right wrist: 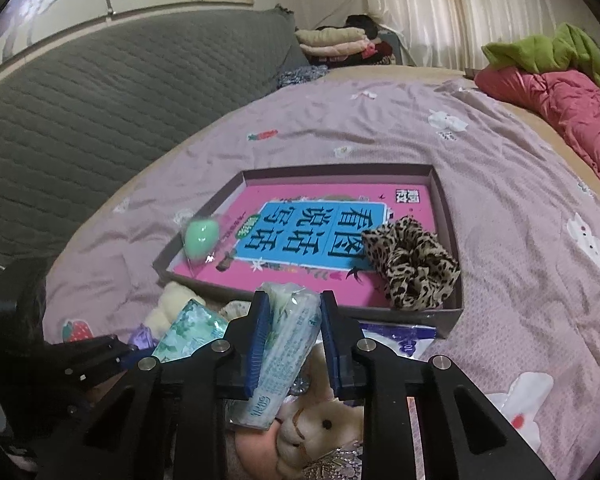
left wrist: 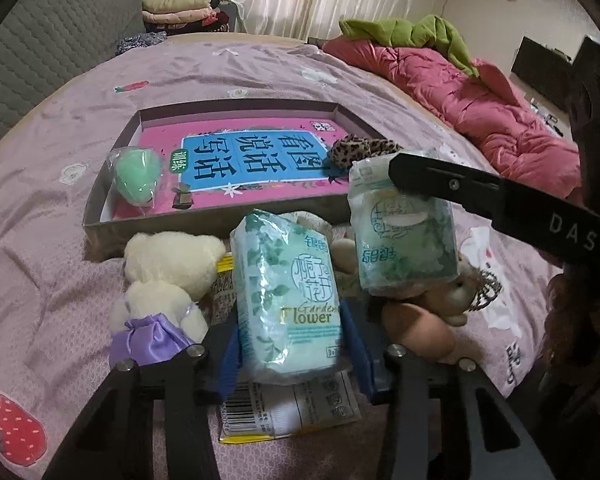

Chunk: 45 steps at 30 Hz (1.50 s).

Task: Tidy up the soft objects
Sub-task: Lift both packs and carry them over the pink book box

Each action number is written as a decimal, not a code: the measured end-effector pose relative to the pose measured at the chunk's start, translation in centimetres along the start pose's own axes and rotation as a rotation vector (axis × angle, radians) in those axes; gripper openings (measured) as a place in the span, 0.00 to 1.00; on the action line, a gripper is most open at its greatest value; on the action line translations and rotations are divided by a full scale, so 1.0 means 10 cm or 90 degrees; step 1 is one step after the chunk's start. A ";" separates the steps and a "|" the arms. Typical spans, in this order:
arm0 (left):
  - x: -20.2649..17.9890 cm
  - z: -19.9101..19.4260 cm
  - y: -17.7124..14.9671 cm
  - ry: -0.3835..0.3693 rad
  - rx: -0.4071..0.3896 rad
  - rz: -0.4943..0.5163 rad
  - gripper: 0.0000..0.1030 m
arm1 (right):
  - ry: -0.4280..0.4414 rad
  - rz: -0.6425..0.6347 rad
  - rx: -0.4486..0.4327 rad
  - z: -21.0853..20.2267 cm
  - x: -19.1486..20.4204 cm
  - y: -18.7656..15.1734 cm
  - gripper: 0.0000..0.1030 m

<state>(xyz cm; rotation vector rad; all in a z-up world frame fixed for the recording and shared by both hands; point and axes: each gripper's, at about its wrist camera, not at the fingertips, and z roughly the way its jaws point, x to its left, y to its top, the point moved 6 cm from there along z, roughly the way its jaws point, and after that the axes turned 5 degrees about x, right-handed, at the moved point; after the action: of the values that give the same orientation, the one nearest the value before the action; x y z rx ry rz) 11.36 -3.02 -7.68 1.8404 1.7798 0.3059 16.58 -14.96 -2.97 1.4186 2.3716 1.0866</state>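
Note:
My left gripper (left wrist: 290, 344) is shut on a green tissue pack (left wrist: 288, 300), held above the bed. My right gripper (right wrist: 294, 344) is shut on a second tissue pack (right wrist: 288, 344), which also shows in the left wrist view (left wrist: 404, 236) just in front of the shallow box (left wrist: 100, 216). The box holds a pink and blue book (left wrist: 252, 160), a green sponge in plastic (left wrist: 134, 176) at its left and a leopard scrunchie (right wrist: 412, 268) at its right. A cream teddy in a purple dress (left wrist: 160, 288) and a tan plush toy (right wrist: 320, 428) lie below the grippers.
A flat white and yellow packet (left wrist: 292, 412) lies under the left gripper. The bed has a lilac sheet (left wrist: 40, 320). A pink quilt (left wrist: 480, 108) with a green garment (left wrist: 412, 32) lies at the right. Folded clothes (left wrist: 180, 10) are stacked at the back. A grey padded headboard (right wrist: 80, 112) is at the left.

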 end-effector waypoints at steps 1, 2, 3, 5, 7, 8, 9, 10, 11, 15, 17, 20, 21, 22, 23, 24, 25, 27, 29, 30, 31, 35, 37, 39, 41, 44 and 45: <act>0.01 0.00 0.00 -0.003 0.000 -0.003 0.42 | -0.001 -0.001 -0.003 -0.01 0.00 0.01 0.25; 0.01 -0.01 0.01 -0.006 -0.001 -0.006 0.41 | -0.002 -0.001 -0.007 -0.02 0.00 0.01 0.25; 0.03 -0.02 0.01 -0.010 -0.003 -0.011 0.40 | -0.002 -0.002 -0.009 -0.04 0.00 0.02 0.25; 0.04 -0.04 0.03 -0.015 -0.006 -0.014 0.39 | -0.002 -0.003 -0.015 -0.05 0.01 0.03 0.25; 0.05 -0.05 0.04 -0.018 -0.010 -0.019 0.39 | 0.001 -0.002 -0.021 -0.08 0.02 0.05 0.24; 0.05 -0.06 0.05 -0.020 -0.015 -0.021 0.39 | 0.001 -0.002 -0.025 -0.09 0.02 0.06 0.24; 0.05 -0.08 0.07 -0.024 -0.018 -0.021 0.39 | 0.002 -0.002 -0.028 -0.10 0.02 0.06 0.24; 0.04 -0.10 0.08 -0.027 -0.024 -0.021 0.39 | 0.004 -0.001 -0.033 -0.11 0.02 0.07 0.24; 0.04 -0.12 0.09 -0.028 -0.030 -0.019 0.39 | 0.006 0.000 -0.036 -0.12 0.02 0.07 0.24; 0.02 -0.20 0.13 -0.031 -0.053 -0.017 0.39 | 0.010 0.003 -0.045 -0.16 0.01 0.09 0.21; 0.03 -0.24 0.16 -0.036 -0.067 -0.021 0.39 | 0.015 0.009 -0.046 -0.16 0.00 0.11 0.21; 0.07 -0.33 0.21 -0.042 -0.090 -0.029 0.39 | 0.014 0.011 -0.048 -0.16 -0.01 0.11 0.20; 0.08 -0.33 0.22 -0.042 -0.092 -0.030 0.39 | 0.014 0.010 -0.047 -0.16 -0.01 0.11 0.20; 0.09 -0.34 0.24 -0.040 -0.095 -0.034 0.39 | 0.014 0.009 -0.048 -0.16 -0.01 0.12 0.20; 0.11 -0.35 0.25 -0.040 -0.097 -0.038 0.39 | 0.015 0.007 -0.048 -0.16 0.00 0.12 0.19; 0.13 -0.35 0.26 -0.039 -0.098 -0.041 0.39 | 0.016 0.004 -0.049 -0.16 0.02 0.12 0.19; 0.14 -0.36 0.27 -0.036 -0.101 -0.043 0.39 | 0.015 0.003 -0.052 -0.17 0.02 0.13 0.19; 0.17 -0.36 0.30 -0.035 -0.105 -0.046 0.39 | 0.020 0.002 -0.057 -0.19 0.04 0.13 0.19; 0.21 -0.38 0.32 -0.035 -0.110 -0.050 0.39 | 0.021 0.001 -0.065 -0.21 0.05 0.14 0.19; 0.23 -0.39 0.35 -0.032 -0.116 -0.052 0.39 | 0.023 0.002 -0.069 -0.22 0.06 0.15 0.19; 0.24 -0.39 0.37 -0.032 -0.119 -0.053 0.39 | 0.024 0.004 -0.072 -0.23 0.06 0.17 0.19; 0.32 -0.40 0.45 -0.028 -0.133 -0.058 0.39 | 0.028 0.009 -0.083 -0.24 0.05 0.24 0.19; 0.36 -0.39 0.50 -0.025 -0.137 -0.063 0.39 | 0.029 0.015 -0.087 -0.24 0.04 0.28 0.19; 0.41 -0.38 0.53 -0.022 -0.140 -0.067 0.39 | 0.032 0.026 -0.093 -0.23 0.02 0.32 0.19; 0.44 -0.37 0.57 -0.022 -0.142 -0.070 0.39 | 0.032 0.032 -0.098 -0.22 0.00 0.36 0.19; 0.48 -0.33 0.64 -0.023 -0.142 -0.075 0.39 | 0.033 0.041 -0.104 -0.21 -0.03 0.42 0.19; 0.49 -0.32 0.65 -0.022 -0.142 -0.076 0.39 | 0.029 0.044 -0.106 -0.19 -0.04 0.43 0.19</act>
<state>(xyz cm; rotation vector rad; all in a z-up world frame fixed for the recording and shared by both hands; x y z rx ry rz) 15.66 2.73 -2.59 1.5698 1.7472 0.4072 18.86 -15.05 1.19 1.4420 2.2167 1.3128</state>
